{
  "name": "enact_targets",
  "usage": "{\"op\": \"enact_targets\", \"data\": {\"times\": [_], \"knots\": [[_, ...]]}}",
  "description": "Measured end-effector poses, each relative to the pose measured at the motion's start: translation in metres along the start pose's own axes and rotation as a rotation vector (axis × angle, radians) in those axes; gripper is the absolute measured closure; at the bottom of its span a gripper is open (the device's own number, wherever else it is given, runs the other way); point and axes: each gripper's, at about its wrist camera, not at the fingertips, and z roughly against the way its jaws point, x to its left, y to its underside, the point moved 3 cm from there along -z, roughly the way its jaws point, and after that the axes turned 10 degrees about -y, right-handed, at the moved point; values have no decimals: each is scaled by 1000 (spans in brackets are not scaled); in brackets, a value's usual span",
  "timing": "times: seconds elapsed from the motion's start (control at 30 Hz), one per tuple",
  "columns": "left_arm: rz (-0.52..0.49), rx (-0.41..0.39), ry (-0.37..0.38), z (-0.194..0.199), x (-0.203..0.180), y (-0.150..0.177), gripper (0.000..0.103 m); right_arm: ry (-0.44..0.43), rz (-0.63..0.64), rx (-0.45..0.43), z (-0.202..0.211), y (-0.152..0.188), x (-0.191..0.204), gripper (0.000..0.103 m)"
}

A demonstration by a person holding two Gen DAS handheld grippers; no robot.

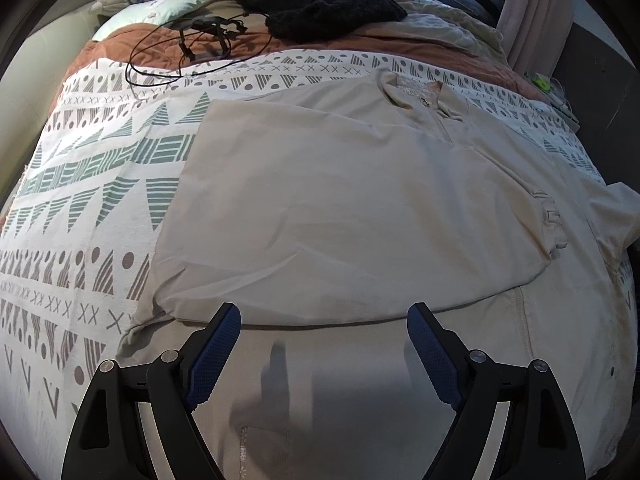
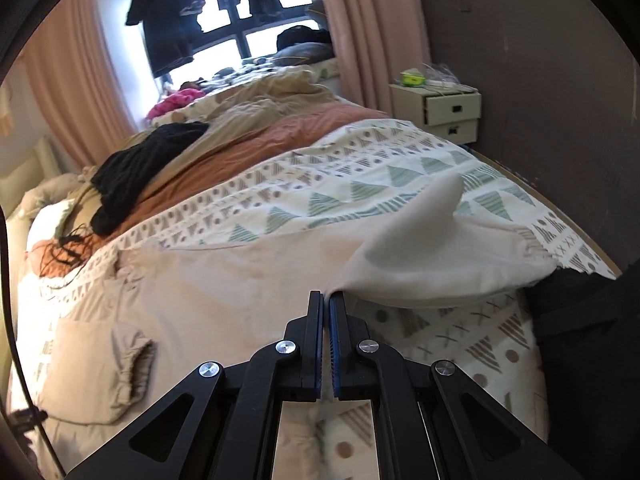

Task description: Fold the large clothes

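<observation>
in the left wrist view we see our left gripper with its jaws spread wide and nothing between them, hovering over a beige zip-neck pullover that lies flat on the patterned bedspread. one side of the pullover is folded across its front, a gathered cuff at the right. a black knit garment and a black cable lie farther up the bed.

in the right wrist view our right gripper has its jaws closed on the pullover's edge, and a flap of the fabric stands raised off the bedspread. a cream nightstand stands beside the bed.
</observation>
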Motion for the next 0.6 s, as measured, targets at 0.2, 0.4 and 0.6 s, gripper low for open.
{"op": "enact_targets", "data": {"times": [0.2,0.4,0.6], "knots": [[13,-7,-4,9,12,5,17,-101,60,50,-7,16,60,99],[28,-7,-8,15,24,11,17,-188,87,188,-35,59,110,98],[29,-14,-14,19,32,15,17,-222,60,282,-45,91,117,44]]}}
